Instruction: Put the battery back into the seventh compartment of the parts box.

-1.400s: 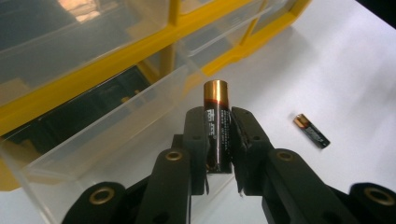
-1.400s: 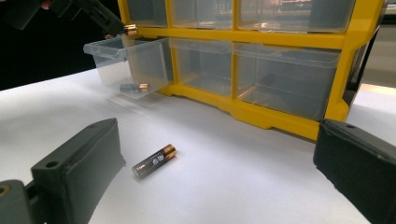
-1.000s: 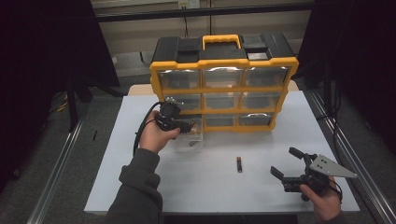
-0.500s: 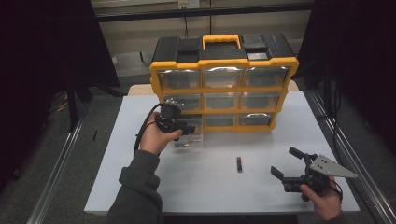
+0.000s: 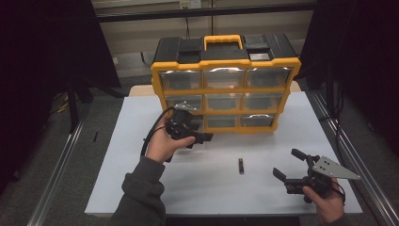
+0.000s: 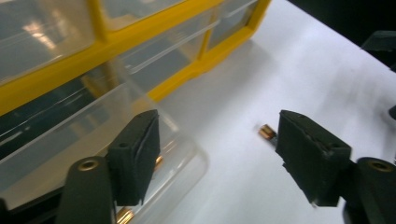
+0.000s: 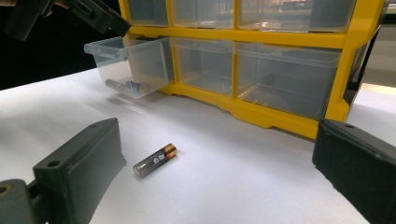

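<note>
While the left gripper (image 5: 200, 137), jaws just opened and empty, hovers by it, the drawer (image 7: 128, 65) hangs open with two batteries (image 7: 127, 86) inside. The right gripper (image 5: 288, 164) gapes empty near a loose battery (image 7: 155, 160).

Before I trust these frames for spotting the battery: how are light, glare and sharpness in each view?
High view: dim, dark surround, ceiling glare on the organizer's clear drawer fronts, battery small. Left gripper view: near jaws and pulled-out drawer soft, reflections streak the plastic. Right gripper view: battery sharp with a faint shadow, jaws blurred.
</note>
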### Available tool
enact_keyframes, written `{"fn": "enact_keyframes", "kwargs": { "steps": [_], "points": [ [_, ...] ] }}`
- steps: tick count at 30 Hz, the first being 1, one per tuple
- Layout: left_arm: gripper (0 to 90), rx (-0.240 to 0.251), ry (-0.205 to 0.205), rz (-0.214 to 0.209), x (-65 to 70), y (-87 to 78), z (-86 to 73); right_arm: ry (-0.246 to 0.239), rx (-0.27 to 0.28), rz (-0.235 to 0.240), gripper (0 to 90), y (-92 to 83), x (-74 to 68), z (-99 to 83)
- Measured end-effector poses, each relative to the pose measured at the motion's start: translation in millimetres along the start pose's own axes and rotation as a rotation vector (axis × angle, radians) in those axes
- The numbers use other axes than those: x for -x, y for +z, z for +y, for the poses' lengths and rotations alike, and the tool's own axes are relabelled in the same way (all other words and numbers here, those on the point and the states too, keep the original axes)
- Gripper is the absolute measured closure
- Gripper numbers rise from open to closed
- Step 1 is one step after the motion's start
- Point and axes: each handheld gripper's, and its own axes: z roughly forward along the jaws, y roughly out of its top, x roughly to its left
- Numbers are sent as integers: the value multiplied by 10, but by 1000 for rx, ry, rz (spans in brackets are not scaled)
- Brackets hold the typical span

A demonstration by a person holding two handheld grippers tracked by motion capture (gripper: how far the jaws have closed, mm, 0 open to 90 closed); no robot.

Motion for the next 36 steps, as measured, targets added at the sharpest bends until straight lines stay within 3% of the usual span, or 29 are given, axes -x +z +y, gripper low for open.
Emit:
{"fn": "enact_keyframes", "kwargs": {
  "steps": [13, 36],
  "points": [
    [221, -29, 85, -82, 301, 213, 16, -2, 0, 2, 16, -1, -1, 0],
    [193, -89, 149, -132, 496, 623, -146, -2, 0, 6, 17, -8, 1, 4]
  ]
}}
